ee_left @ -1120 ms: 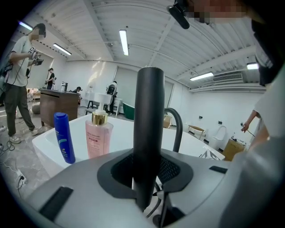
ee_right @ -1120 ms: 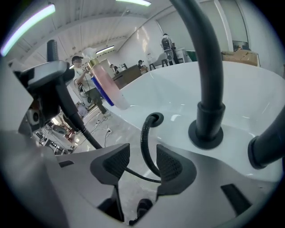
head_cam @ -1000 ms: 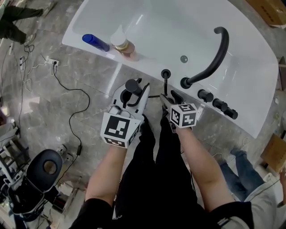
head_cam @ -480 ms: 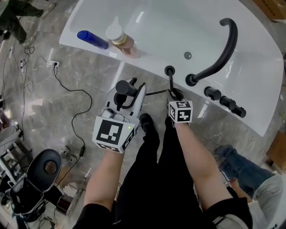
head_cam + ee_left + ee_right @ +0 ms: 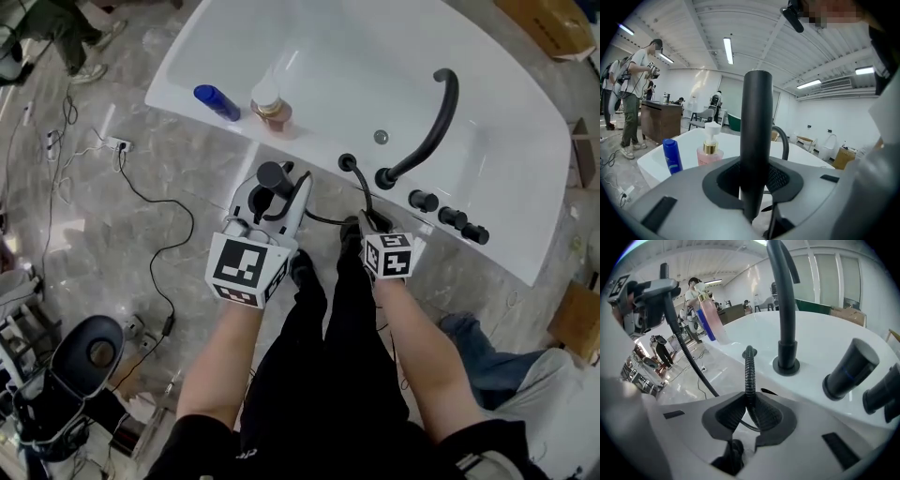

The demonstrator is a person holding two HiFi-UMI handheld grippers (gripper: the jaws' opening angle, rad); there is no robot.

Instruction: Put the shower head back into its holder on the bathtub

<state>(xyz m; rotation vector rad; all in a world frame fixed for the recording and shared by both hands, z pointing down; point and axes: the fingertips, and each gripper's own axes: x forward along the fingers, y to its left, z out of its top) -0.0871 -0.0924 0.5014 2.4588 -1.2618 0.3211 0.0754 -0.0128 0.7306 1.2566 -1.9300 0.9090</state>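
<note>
The black shower head [image 5: 273,178] is upright at the tub's near rim, with my left gripper [image 5: 272,194] shut on its handle [image 5: 757,140]. Its ribbed black hose [image 5: 749,376] runs up from the round holder [image 5: 348,162] on the white bathtub [image 5: 525,187] rim. My right gripper [image 5: 371,223] has just been closing, and its pads now pinch the hose a short way below the holder [image 5: 750,353]. The left gripper [image 5: 754,183] and the shower head stand to the left of the holder, apart from it.
A black arched faucet [image 5: 427,127] and three black knobs [image 5: 450,217] stand on the rim right of the holder. A blue bottle [image 5: 217,102] and a pink pump bottle [image 5: 270,108] sit on the rim to the left. A cable [image 5: 159,216] crosses the marble floor.
The right gripper's jaws have gone from wide open beside the hose to closed on it. The left gripper has risen a little with the shower head.
</note>
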